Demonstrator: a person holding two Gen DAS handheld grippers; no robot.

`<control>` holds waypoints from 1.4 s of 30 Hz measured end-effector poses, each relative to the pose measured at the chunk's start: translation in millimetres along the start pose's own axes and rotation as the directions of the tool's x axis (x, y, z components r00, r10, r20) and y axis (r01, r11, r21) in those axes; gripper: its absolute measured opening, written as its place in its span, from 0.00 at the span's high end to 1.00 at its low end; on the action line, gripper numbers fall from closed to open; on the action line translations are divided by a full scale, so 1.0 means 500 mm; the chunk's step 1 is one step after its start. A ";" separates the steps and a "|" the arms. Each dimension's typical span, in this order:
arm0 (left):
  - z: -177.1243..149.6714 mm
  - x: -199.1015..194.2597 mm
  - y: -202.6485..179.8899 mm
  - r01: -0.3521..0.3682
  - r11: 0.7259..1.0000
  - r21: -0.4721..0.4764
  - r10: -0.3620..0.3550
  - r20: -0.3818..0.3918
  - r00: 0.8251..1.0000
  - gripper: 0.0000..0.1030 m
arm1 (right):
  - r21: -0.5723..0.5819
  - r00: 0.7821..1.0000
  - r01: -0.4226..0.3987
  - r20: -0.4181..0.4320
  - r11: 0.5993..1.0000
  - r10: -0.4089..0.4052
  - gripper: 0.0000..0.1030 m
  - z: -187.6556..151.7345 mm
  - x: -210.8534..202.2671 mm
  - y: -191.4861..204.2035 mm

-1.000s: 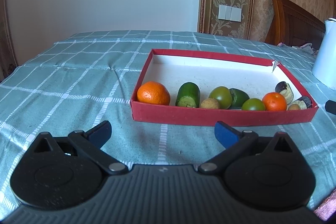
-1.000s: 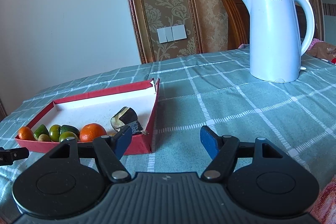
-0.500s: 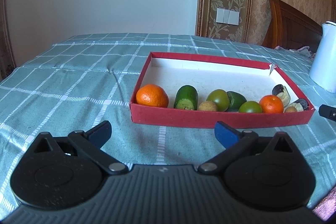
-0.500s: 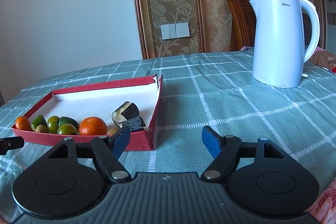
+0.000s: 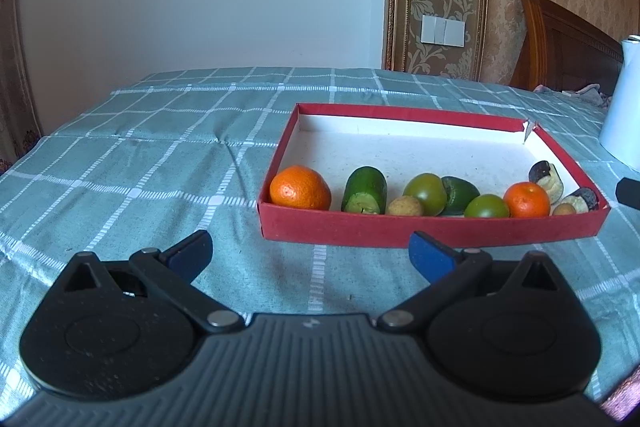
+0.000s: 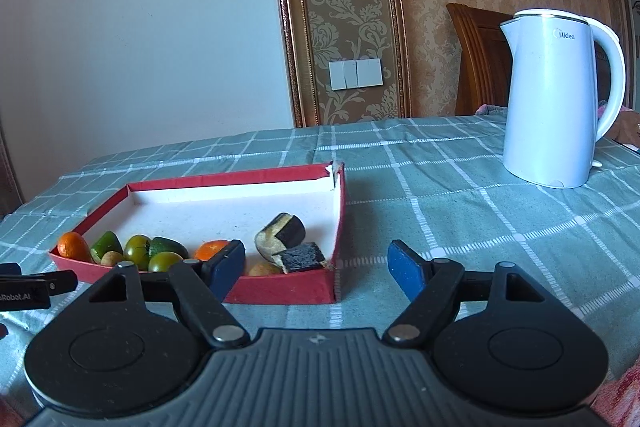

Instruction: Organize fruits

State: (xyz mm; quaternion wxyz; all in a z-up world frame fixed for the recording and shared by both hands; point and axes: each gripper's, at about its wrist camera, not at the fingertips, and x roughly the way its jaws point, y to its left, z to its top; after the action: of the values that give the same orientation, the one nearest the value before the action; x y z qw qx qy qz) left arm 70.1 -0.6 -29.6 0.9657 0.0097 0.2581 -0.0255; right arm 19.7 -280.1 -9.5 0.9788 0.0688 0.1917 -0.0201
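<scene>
A red tray (image 5: 400, 227) with a white floor holds a row of fruit along its near wall: an orange (image 5: 300, 187), a cut cucumber piece (image 5: 365, 190), a small tan fruit (image 5: 404, 207), green fruits (image 5: 426, 187), a second orange (image 5: 526, 201) and dark eggplant pieces (image 5: 546, 175). My left gripper (image 5: 310, 255) is open and empty, just in front of the tray. My right gripper (image 6: 318, 269) is open and empty by the tray's (image 6: 280, 293) near right corner, with eggplant pieces (image 6: 282, 233) behind its left finger.
A white electric kettle (image 6: 556, 99) stands on the checked green tablecloth (image 6: 460, 211) at the right. A wooden chair (image 5: 560, 43) and a wall lie beyond the table. The left gripper's tip (image 6: 36, 287) shows at the right wrist view's left edge.
Both grippers have pulled back and risen slightly, so the tray sits lower and farther in both views. Jaws stay open. The fruit has not moved.
</scene>
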 end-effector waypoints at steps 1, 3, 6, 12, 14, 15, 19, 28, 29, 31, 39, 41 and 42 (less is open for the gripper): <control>0.001 -0.001 0.000 -0.001 1.000 -0.001 0.001 0.001 1.000 0.00 | 0.001 1.000 -0.011 0.008 1.000 0.011 0.20 0.003 -0.004 0.008; 0.003 -0.001 0.000 -0.006 1.000 -0.004 0.006 -0.001 1.000 0.00 | 0.000 1.000 -0.026 0.013 1.000 0.026 0.19 0.006 -0.007 0.023; 0.007 -0.004 0.000 -0.006 1.000 -0.009 0.006 0.000 1.000 0.00 | -0.008 0.999 -0.045 0.012 0.999 0.045 0.19 0.009 -0.004 0.048; 0.012 -0.016 -0.009 0.000 1.000 0.007 0.000 0.014 1.000 0.00 | -0.002 0.998 -0.063 0.000 0.998 0.063 0.19 0.001 0.011 0.079; 0.014 -0.021 -0.012 0.008 1.000 0.010 -0.008 0.017 1.000 0.00 | 0.000 0.998 -0.063 -0.004 0.998 0.063 0.19 -0.003 0.016 0.084; 0.015 -0.023 -0.013 0.011 1.000 0.009 -0.011 0.016 1.000 0.00 | 0.001 0.998 -0.065 -0.007 0.998 0.065 0.19 -0.007 0.019 0.086; 0.019 -0.030 -0.017 0.016 1.000 0.011 -0.016 0.023 1.000 0.00 | 0.000 0.998 -0.060 -0.030 0.998 0.060 0.19 -0.024 0.036 0.090; 0.018 -0.031 -0.035 0.017 1.000 0.025 -0.017 0.020 1.000 0.00 | -0.003 0.997 -0.067 -0.029 0.998 0.067 0.19 -0.026 0.030 0.095; 0.017 -0.031 -0.037 0.016 0.999 0.028 -0.016 0.021 1.000 0.00 | -0.004 0.997 -0.068 -0.028 0.998 0.068 0.19 -0.026 0.030 0.096; 0.014 -0.031 -0.041 0.011 0.999 0.037 -0.012 0.022 1.000 0.00 | -0.006 0.997 -0.070 -0.026 0.998 0.070 0.19 -0.026 0.029 0.099; 0.014 -0.030 -0.042 0.009 1.000 0.028 -0.009 0.022 1.000 0.00 | -0.002 0.998 -0.066 -0.014 0.998 0.066 0.19 -0.027 0.026 0.096; 0.015 -0.030 -0.043 0.010 1.000 0.027 -0.010 0.021 1.000 0.00 | -0.005 0.998 -0.067 -0.014 0.998 0.067 0.19 -0.027 0.026 0.096; 0.015 -0.031 -0.042 0.010 1.000 0.026 -0.010 0.024 1.000 0.00 | -0.008 0.998 -0.067 -0.013 0.998 0.067 0.19 -0.026 0.025 0.096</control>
State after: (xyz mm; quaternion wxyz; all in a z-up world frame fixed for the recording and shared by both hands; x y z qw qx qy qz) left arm 59.0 -21.3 -15.6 0.9684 0.0207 0.2460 -0.0339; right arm 29.6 -230.8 -20.3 0.9780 0.0714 0.1955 0.0139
